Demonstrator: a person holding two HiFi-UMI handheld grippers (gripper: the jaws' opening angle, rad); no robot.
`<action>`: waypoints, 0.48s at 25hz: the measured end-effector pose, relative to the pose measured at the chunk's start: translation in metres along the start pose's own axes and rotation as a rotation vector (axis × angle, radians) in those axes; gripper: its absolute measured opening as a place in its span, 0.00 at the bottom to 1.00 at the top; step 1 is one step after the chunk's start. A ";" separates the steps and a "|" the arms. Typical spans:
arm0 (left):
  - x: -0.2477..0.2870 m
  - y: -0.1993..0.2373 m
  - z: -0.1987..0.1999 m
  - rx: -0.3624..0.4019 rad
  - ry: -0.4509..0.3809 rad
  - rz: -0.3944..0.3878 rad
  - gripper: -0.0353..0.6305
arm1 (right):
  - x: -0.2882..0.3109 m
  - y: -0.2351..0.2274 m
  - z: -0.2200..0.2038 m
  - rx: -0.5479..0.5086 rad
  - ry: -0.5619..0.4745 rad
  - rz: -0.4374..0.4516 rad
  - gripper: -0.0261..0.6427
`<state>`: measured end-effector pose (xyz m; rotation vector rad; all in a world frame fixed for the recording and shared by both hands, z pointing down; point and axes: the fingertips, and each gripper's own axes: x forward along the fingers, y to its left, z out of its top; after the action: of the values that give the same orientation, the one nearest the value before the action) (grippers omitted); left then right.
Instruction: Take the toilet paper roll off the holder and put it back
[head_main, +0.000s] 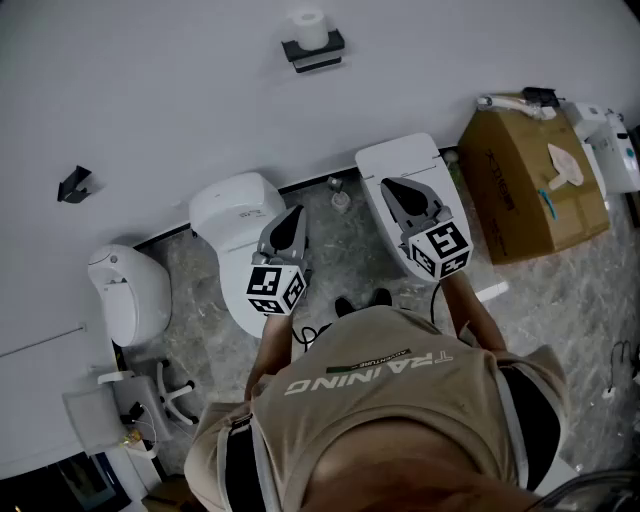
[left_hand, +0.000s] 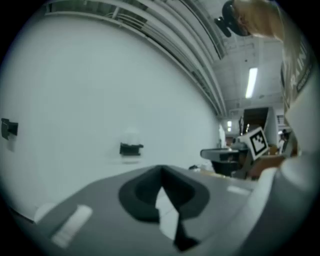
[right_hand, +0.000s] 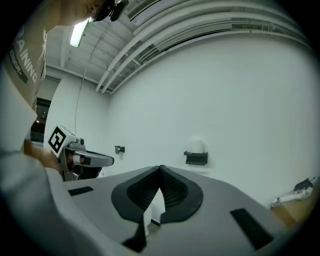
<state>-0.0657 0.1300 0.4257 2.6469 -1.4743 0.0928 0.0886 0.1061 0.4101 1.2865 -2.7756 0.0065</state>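
High on the white wall a white toilet paper roll (head_main: 308, 25) stands on top of a black holder (head_main: 313, 50). Both grippers hang well short of it, at about waist height, pointing toward the wall. My left gripper (head_main: 296, 214) is shut with nothing in it, over the left toilet. Over the right toilet my right gripper (head_main: 389, 185) is also shut and empty. In the left gripper view the holder (left_hand: 131, 148) and the faint roll (left_hand: 131, 134) lie far beyond the closed tips (left_hand: 161, 170). The right gripper view shows the holder (right_hand: 196, 158) and roll (right_hand: 198, 146) up and right of its tips (right_hand: 160, 168).
Two white toilets (head_main: 235, 212) (head_main: 402, 160) stand against the wall below the holder, with a smaller white fixture (head_main: 125, 290) to the left. A cardboard box (head_main: 530, 180) sits at the right. A black hook (head_main: 74, 185) is fixed on the wall at left.
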 end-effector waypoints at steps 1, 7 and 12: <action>-0.001 0.000 -0.002 -0.004 0.003 0.003 0.06 | 0.000 -0.003 -0.001 0.004 0.003 -0.002 0.06; -0.003 0.006 -0.009 -0.028 0.011 0.006 0.06 | 0.002 -0.006 -0.001 0.018 0.010 -0.006 0.06; 0.007 0.018 -0.004 -0.025 0.001 -0.011 0.06 | 0.014 -0.008 0.000 0.044 0.006 -0.016 0.06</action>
<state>-0.0772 0.1158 0.4313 2.6353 -1.4505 0.0745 0.0856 0.0903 0.4113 1.3166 -2.7755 0.0707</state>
